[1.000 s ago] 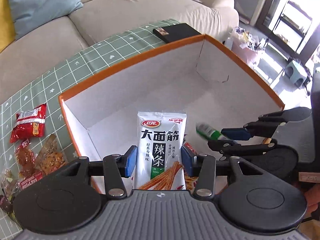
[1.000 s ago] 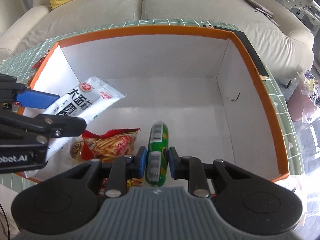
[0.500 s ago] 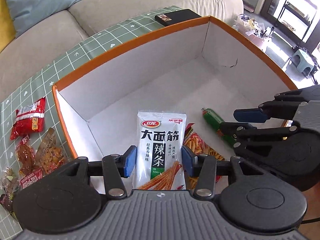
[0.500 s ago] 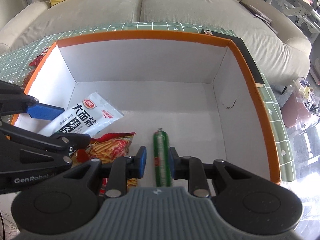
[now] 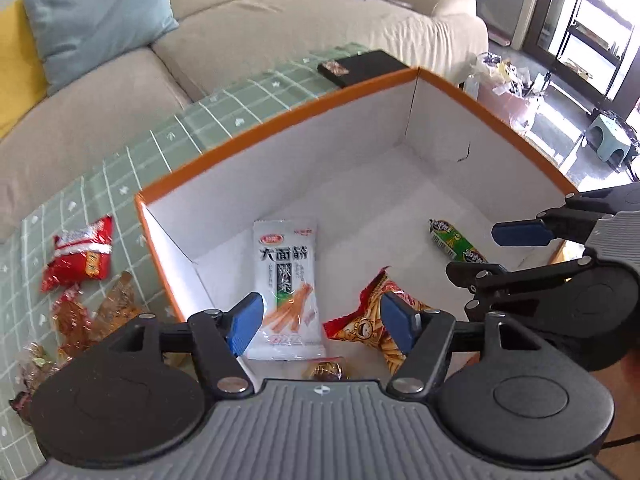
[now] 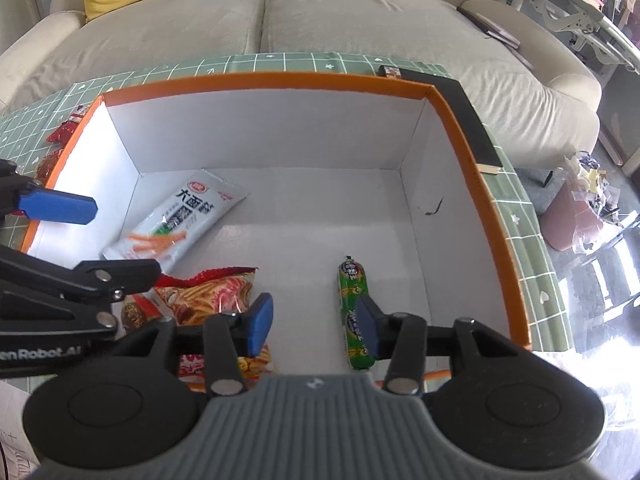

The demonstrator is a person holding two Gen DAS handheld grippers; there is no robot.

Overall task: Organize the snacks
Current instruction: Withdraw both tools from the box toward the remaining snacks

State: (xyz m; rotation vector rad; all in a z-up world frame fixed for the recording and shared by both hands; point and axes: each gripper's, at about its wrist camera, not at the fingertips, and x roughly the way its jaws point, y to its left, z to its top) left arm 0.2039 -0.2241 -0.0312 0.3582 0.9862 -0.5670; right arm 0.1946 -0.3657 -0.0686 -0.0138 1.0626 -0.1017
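An orange-rimmed white box [image 5: 280, 128] [image 6: 280, 80] holds a white spicy-strip packet [image 5: 286, 288] [image 6: 180, 220], a red snack bag [image 5: 376, 320] [image 6: 212, 296], a green sausage [image 5: 456, 242] [image 6: 354, 312] and a small round candy [image 5: 324, 370]. My left gripper [image 5: 322, 320] is open above the white packet, which lies on the box floor. My right gripper [image 6: 314, 326] is open above the box's near side, the sausage lying under its right finger. Each gripper shows in the other's view.
Several loose red and brown snack packets [image 5: 76, 256] lie on the green checked tablecloth [image 5: 120, 168] left of the box. A black flat box [image 5: 360, 66] [image 6: 460, 112] sits behind it. A beige sofa [image 6: 280, 24] is beyond the table.
Both grippers opened. The white packet dropped from my left gripper onto the box floor, and the sausage fell from my right gripper. Both grippers rose and drew back.
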